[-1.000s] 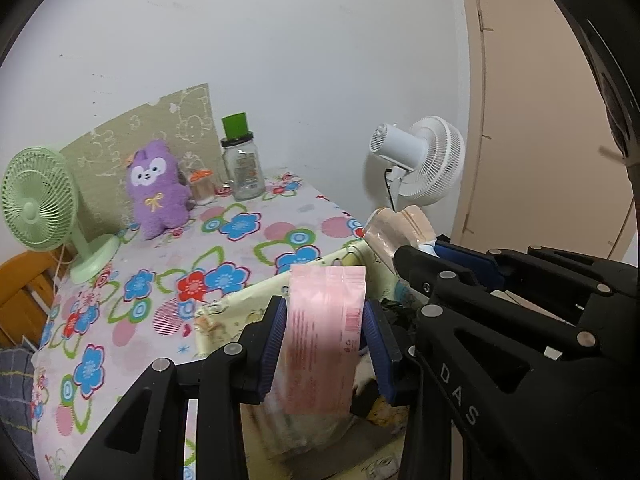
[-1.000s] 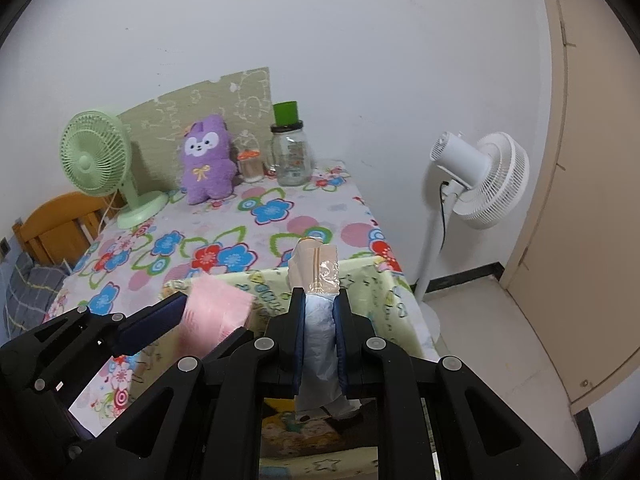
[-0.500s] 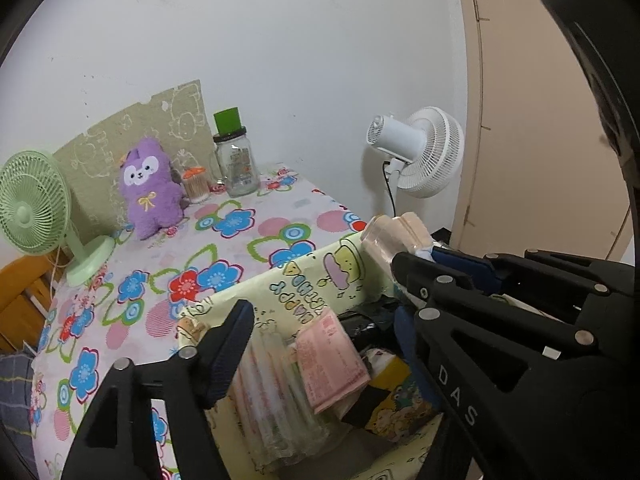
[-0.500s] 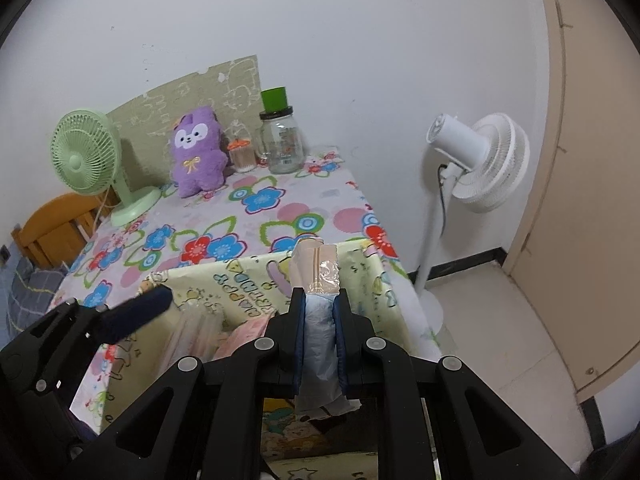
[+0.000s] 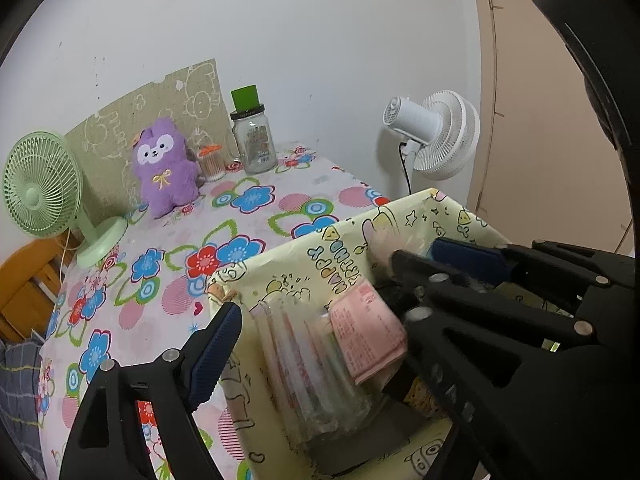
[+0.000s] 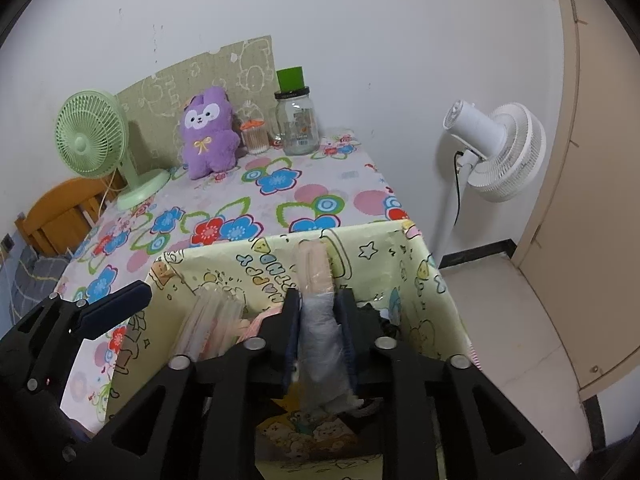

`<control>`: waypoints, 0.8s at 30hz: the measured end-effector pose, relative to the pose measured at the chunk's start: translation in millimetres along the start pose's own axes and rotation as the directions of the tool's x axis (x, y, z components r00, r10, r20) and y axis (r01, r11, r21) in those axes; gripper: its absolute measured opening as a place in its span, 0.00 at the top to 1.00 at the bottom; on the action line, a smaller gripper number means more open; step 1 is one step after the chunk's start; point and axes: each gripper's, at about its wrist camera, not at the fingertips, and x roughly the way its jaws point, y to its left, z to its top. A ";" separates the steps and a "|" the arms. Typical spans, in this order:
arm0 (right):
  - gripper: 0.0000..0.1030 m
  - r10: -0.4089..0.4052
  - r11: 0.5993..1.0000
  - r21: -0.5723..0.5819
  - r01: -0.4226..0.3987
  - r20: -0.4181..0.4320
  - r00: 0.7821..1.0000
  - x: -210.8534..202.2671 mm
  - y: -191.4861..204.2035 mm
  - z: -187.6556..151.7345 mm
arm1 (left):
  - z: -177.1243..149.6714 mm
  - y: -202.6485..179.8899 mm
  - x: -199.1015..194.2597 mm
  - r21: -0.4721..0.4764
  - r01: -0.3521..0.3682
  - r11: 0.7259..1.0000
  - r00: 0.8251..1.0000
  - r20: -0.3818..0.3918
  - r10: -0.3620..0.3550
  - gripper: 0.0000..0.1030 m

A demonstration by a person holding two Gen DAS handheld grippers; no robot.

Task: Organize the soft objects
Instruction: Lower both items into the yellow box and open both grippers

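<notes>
A: Nearest, what has the right hand-held gripper [image 6: 319,328] got?

B: It's clamped on a wrapped soft pack [image 6: 316,280], long axis upright, hanging over the yellow cartoon bin [image 6: 404,256].

A: And the left hand-held gripper [image 5: 316,320]?

B: Spread wide, holding nothing. The pink packet [image 5: 366,332] lies inside the bin, against clear-wrapped packs [image 5: 304,356].

A: So the next drop?

B: Probably straight down. Beyond, the purple plush [image 6: 208,132] sits on the worktop [image 6: 280,184].
</notes>
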 end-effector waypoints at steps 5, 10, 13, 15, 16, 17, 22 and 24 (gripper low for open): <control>0.33 0.003 1.000 0.016 -0.003 0.021 1.000 -5.1 4.0 -2.7 | -2.9 3.2 -5.8 -0.003 -0.012 1.000 1.000 0.023 0.012 0.15; 0.26 -0.016 1.000 0.010 0.016 0.010 1.000 -7.3 11.0 -3.8 | -6.9 8.1 -11.0 -0.009 -0.010 1.000 1.000 0.026 0.010 0.13; 0.24 -0.020 1.000 0.013 0.020 0.011 1.000 -11.2 15.3 -5.6 | -9.2 11.1 -16.2 -0.012 -0.017 1.000 0.999 0.036 0.017 0.11; 0.24 -0.024 1.000 0.010 0.024 0.014 1.000 -14.2 19.1 -7.1 | -11.0 14.7 -18.8 -0.022 -0.020 1.000 0.999 0.036 0.021 0.10; 0.24 -0.024 1.000 0.006 0.024 0.015 1.000 -15.5 21.5 -7.8 | -12.2 17.5 -20.3 -0.031 -0.021 0.999 0.999 0.033 0.022 0.09; 0.24 -0.025 1.000 0.005 0.025 0.017 1.000 -16.8 23.7 -8.5 | -13.1 20.2 -21.5 -0.041 -0.020 0.999 0.999 0.030 0.022 0.08; 0.22 -0.015 1.000 0.008 0.015 0.022 1.000 -23.1 34.2 -10.6 | -19.1 36.8 -31.3 -0.095 -0.014 0.995 0.999 0.031 0.017 0.06; 0.17 -0.011 1.000 0.007 0.011 0.031 0.999 -26.6 39.2 -11.3 | -21.3 41.7 -35.8 -0.105 -0.021 0.994 0.999 0.038 0.025 0.05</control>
